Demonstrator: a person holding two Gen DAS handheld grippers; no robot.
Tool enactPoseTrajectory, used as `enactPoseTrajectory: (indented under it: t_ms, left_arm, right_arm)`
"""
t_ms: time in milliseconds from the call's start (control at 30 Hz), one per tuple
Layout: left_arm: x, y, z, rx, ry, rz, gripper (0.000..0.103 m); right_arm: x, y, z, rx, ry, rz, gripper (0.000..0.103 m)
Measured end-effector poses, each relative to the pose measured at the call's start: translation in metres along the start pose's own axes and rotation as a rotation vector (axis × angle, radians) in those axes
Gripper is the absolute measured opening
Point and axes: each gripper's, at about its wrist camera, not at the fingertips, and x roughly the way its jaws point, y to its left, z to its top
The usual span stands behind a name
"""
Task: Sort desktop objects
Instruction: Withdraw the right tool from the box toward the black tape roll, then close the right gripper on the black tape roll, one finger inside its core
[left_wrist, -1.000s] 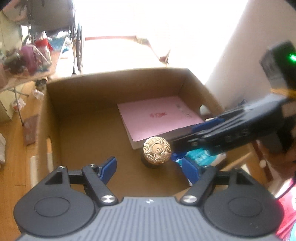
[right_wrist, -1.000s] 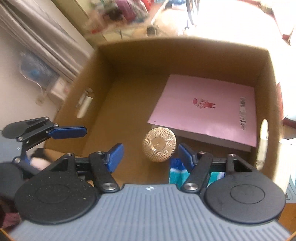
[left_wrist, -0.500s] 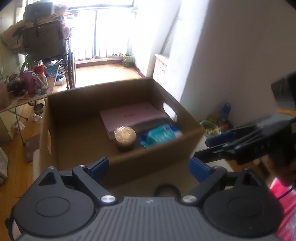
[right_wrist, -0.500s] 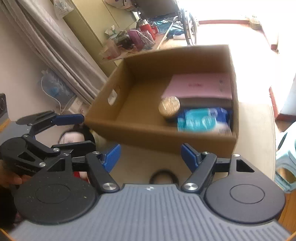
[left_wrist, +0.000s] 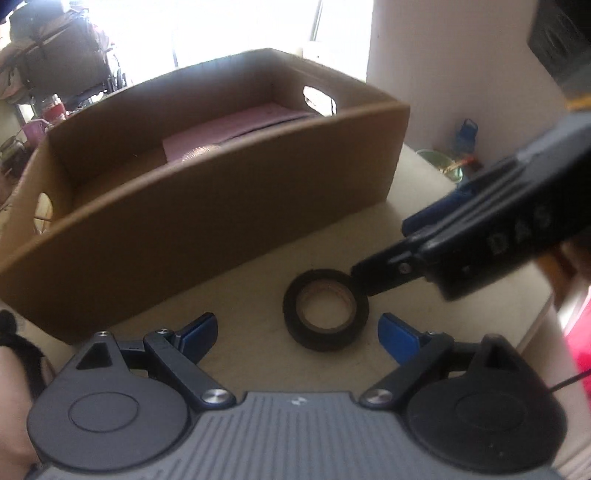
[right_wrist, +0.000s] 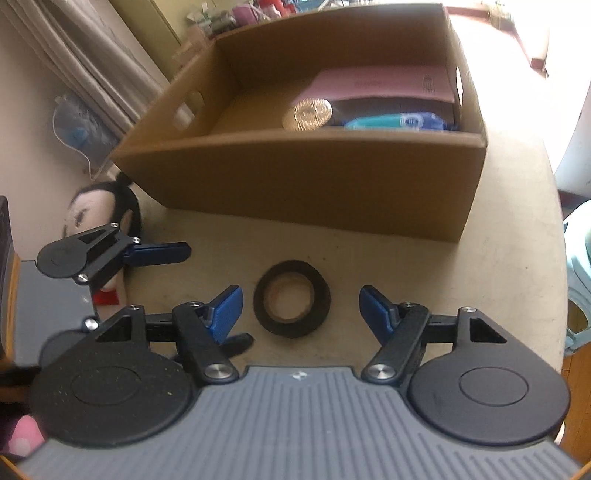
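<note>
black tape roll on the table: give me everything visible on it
The black tape roll is a matte black ring wound on a tan, cardboard-looking core, with an open round hole. It lies flat on the beige table, just in front of the cardboard box and apart from it. It sits between the open fingers of the right gripper, whose jaws are closing without touching it yet. Nothing else visibly touches it.

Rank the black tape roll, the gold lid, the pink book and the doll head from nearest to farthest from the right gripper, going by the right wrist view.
From the right gripper:
1. Black tape roll, flat on the table between its open fingers, untouched.
2. Doll head, off to the left beside the box.
3. Gold lid, inside the cardboard box.
4. Pink book, behind the lid, toward the box's back.
</note>
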Motion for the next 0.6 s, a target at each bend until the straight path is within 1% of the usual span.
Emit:
enactPoseTrajectory:
  t_ms: [67, 233, 300, 333, 367, 433, 600]
  left_arm:
    - [0.007, -0.002, 0.000, -0.001, 0.006, -0.004, 0.092]
    - [0.013, -0.002, 0.001, 0.000, -0.008, 0.000, 0.091]
    - [0.016, -0.001, 0.001, 0.001, -0.007, -0.005, 0.087]
    - [0.017, -0.001, 0.001, 0.000, -0.003, -0.013, 0.081]
    - [0.018, 0.000, 0.001, -0.002, 0.001, -0.018, 0.077]
    - [0.020, 0.002, 0.000, -0.006, 0.008, -0.022, 0.075]
    - [0.022, 0.003, -0.002, -0.005, 0.007, -0.033, 0.075]
  right_arm:
    - [0.009, 0.000, 0.001, -0.010, 0.019, -0.013, 0.065]
    - [0.023, 0.000, 0.004, -0.024, 0.046, -0.016, 0.058]
    - [0.028, 0.002, 0.005, -0.036, 0.055, -0.025, 0.055]
    - [0.029, 0.002, 0.005, -0.038, 0.060, -0.024, 0.054]
    - [0.031, 0.001, 0.006, -0.040, 0.065, -0.023, 0.053]
    - [0.035, 0.000, 0.006, -0.042, 0.072, -0.031, 0.051]
    - [0.043, -0.003, 0.007, -0.032, 0.092, -0.035, 0.047]
